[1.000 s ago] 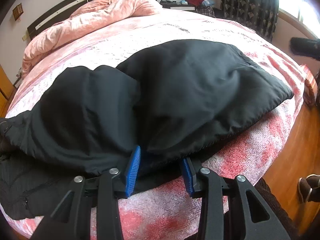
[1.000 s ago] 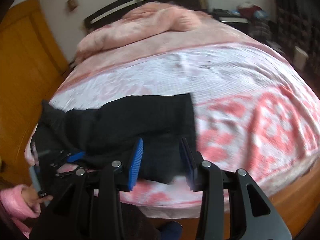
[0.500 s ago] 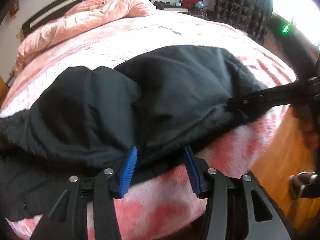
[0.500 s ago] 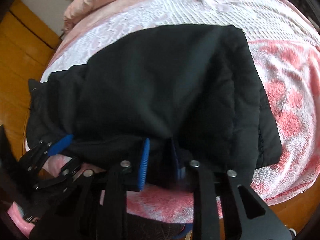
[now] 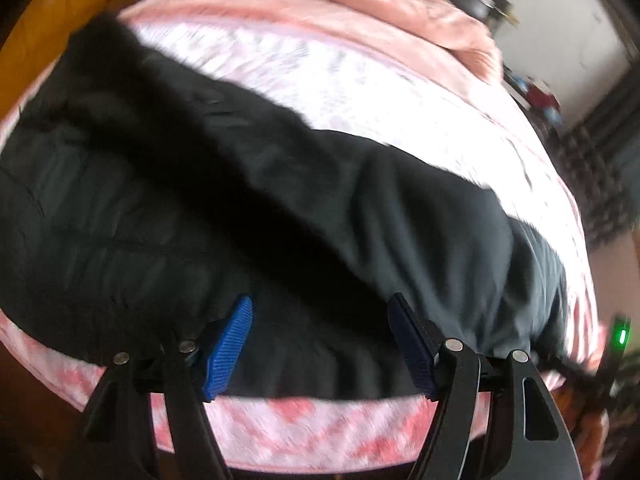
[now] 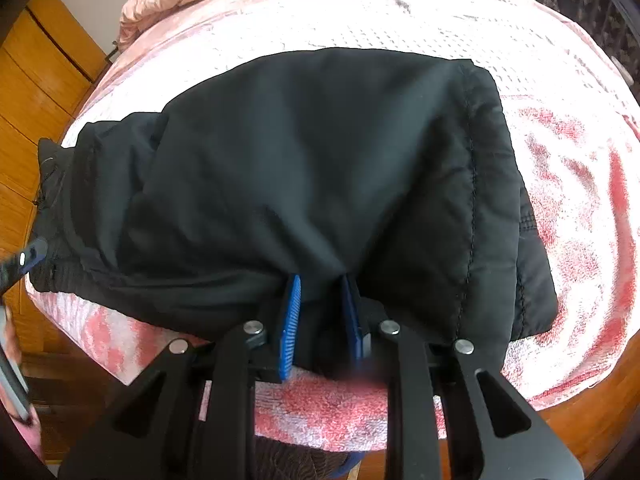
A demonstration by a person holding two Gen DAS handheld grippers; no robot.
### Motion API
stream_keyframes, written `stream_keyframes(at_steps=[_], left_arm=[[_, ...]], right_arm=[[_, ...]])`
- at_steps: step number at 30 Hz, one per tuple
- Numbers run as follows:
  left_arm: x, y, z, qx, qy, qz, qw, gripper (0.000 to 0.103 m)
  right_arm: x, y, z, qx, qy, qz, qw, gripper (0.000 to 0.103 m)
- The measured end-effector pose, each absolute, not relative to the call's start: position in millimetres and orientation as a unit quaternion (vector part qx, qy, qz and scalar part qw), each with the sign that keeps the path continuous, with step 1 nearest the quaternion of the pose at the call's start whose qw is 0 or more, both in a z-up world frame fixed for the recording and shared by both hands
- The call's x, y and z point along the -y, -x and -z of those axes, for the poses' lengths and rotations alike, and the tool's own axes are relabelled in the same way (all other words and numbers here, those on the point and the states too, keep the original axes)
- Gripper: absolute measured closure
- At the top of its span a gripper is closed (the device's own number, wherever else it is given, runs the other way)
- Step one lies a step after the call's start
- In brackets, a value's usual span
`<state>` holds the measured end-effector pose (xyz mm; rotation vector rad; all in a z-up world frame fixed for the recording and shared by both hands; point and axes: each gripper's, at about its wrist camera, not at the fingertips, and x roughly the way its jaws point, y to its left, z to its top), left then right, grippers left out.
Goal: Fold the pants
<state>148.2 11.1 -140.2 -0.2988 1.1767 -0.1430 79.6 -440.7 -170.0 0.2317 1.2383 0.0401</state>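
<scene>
Right wrist view: our right gripper [image 6: 320, 312] pinches the black pants [image 6: 312, 168] on the bed [image 6: 580, 184], anchoring the fold; our left gripper's [image 5: 320, 344] fingers are opening over the fabric, gripping nothing.

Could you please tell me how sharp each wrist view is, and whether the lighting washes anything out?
Left wrist view: motion-smeared throughout, the black pants soft-edged, the left gripper, jaws opening, clearer than the scene. Right wrist view: mostly crisp, stitching on the pants readable, the right gripper pinching a fold; the pale bedspread behind is blown out. Both bend strongly at the fisheye edges.
</scene>
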Motion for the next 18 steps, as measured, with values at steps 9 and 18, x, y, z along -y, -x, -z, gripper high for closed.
stream_keyframes(at_steps=[9,18], left_arm=[[-13.2,-195.7,158.8,-0.576,0.184,0.086,0.792,0.071],[-1.9,-161.1,128.8,-0.503,0.184,0.071,0.841,0.097]], right_arm=[[434.7,-80.8,174.4,-0.581,-0.107,-0.018,0.807,0.081],[436.6,-80.8,174.8,-0.580,-0.107,-0.018,0.808,0.081]])
